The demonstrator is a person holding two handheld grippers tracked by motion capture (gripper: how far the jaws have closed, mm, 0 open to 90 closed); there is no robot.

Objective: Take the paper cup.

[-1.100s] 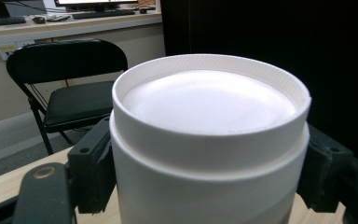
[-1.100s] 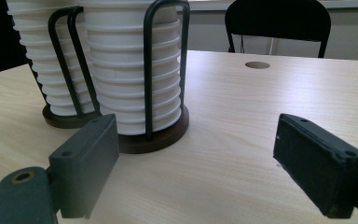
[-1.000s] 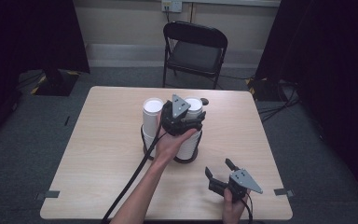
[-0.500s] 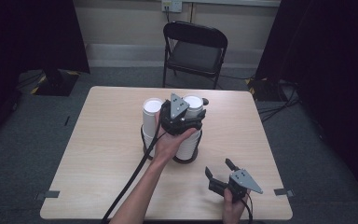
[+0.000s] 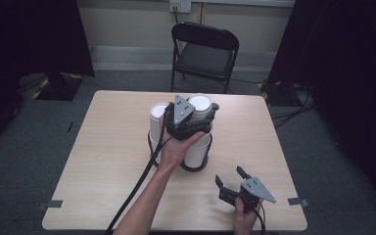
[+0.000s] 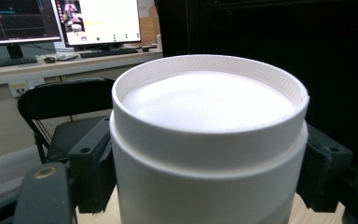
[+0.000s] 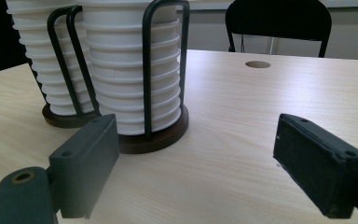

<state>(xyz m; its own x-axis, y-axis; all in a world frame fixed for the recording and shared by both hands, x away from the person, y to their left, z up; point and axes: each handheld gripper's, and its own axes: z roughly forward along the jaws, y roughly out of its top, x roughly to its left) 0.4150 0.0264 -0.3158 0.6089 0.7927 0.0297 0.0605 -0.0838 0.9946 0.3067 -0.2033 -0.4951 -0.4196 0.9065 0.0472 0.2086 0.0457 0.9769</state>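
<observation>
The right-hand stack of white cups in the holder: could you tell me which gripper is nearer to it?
Left. The left gripper has its jaws on either side of the top of the right-hand stack of white cups, while the right gripper hovers open near the table's front edge, well apart from it.

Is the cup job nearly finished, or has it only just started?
It looks just started. Done: nothing that shows; both cup stacks sit full in their black holders, and no loose cup stands on the table. In hand: the left gripper has its jaws around the top cup of one stack. The right gripper waits open near the table's front edge. Left: lifting that cup off, probably.
</observation>
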